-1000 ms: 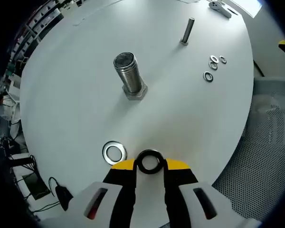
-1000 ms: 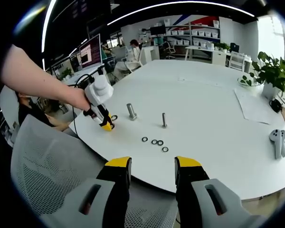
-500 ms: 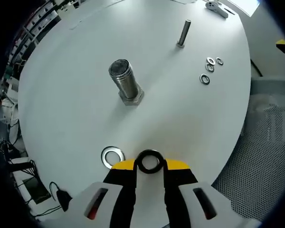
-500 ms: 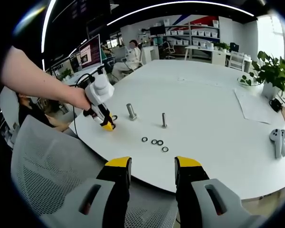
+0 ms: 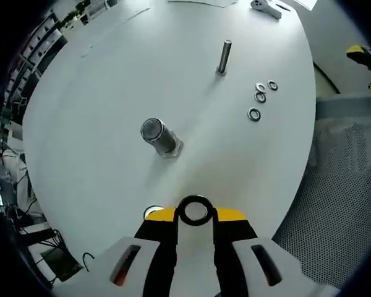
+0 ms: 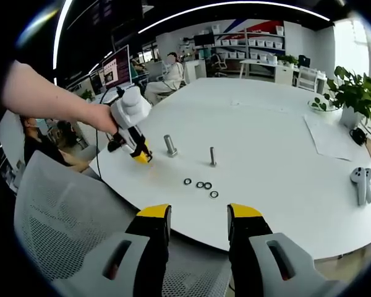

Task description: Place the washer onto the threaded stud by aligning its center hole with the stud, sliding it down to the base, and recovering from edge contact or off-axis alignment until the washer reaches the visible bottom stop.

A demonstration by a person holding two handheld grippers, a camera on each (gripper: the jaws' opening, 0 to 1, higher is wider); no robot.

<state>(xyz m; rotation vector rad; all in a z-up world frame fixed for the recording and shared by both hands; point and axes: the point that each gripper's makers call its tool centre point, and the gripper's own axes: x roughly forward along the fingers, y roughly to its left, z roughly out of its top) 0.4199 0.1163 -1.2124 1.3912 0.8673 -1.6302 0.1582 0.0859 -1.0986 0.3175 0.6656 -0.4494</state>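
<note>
Your left gripper (image 5: pixel 195 216) is clenched on a dark washer (image 5: pixel 194 210), pinched on edge between its yellow-tipped jaws so the center hole faces you. It hangs above the near edge of the white desk (image 5: pixel 99 80), apart from the large threaded stud (image 5: pixel 159 137), which stands upright on its hex base farther in and slightly left of the held washer. A second, silver washer (image 5: pixel 151 212) lies flat on the desk, partly hidden behind the left jaw tip. Farther off to the right stands a thin bolt (image 5: pixel 223 57), and near it three small washers (image 5: pixel 260 97) lie in a loose cluster. In the right gripper view your hand (image 6: pixel 102 119) holds the left gripper tilted down just left of the stud — the right gripper (image 6: pixel 198 219) itself is released, jaws parted and empty, held back off the near edge of the desk above a mesh chair (image 6: pixel 62 210).
</note>
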